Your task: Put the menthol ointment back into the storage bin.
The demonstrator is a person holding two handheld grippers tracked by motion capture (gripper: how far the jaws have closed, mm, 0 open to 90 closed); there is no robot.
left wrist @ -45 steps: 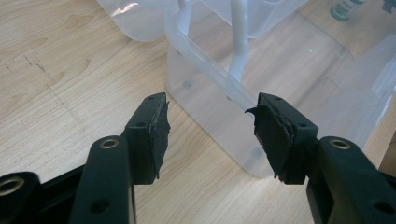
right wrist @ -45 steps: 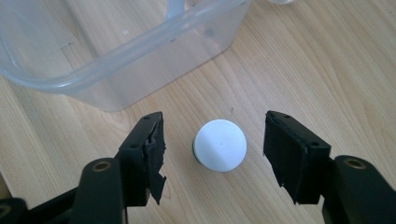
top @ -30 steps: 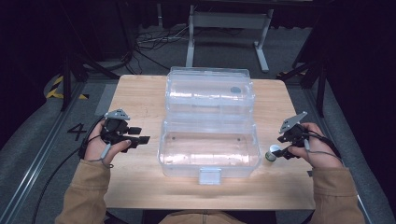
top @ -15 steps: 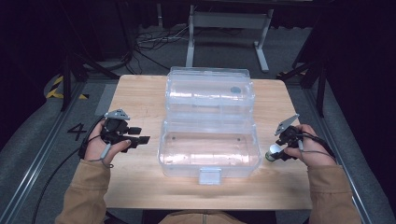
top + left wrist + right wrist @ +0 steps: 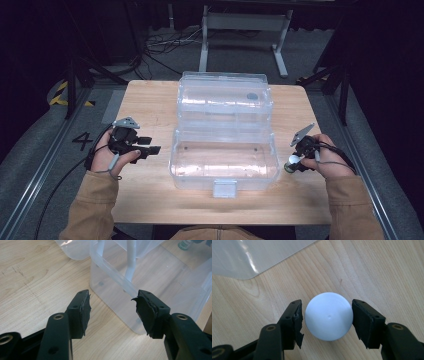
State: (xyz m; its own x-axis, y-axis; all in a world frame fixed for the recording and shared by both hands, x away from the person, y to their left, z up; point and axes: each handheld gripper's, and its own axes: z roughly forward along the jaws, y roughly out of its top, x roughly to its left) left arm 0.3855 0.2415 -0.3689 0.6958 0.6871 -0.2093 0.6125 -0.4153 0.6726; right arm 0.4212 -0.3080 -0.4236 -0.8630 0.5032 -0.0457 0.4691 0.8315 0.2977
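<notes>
While the right gripper (image 5: 296,161) points down at the worktop (image 5: 150,105) just off the right end of the clear plastic box (image 5: 224,159), its fingers (image 5: 293,320) stand on either side of a small bottle with a white round cap (image 5: 328,316); in the right gripper view the cap sits between the two pads, with a thin gap showing on the left side and the right pad at or almost at its edge, so whether the pads press yet I cannot tell; the fingers have just been closing toward the cap. From the high view the bottle (image 5: 291,164) stands upright on the wood, near the box's right wall and close to the person's right hand (image 5: 327,159).

The left gripper (image 5: 145,147) rests level in the left hand (image 5: 107,157) on the other side of the box, its fingers (image 5: 82,312) spread wide with nothing between them; the left gripper view looks past them at the near corner of the box (image 5: 130,290), and through the clear walls the bottle (image 5: 185,244) shows far off at the top edge.

The box lies open in the middle of the worktop, its lid (image 5: 225,95) folded back behind it; a latch tab (image 5: 224,188) hangs at the front.
</notes>
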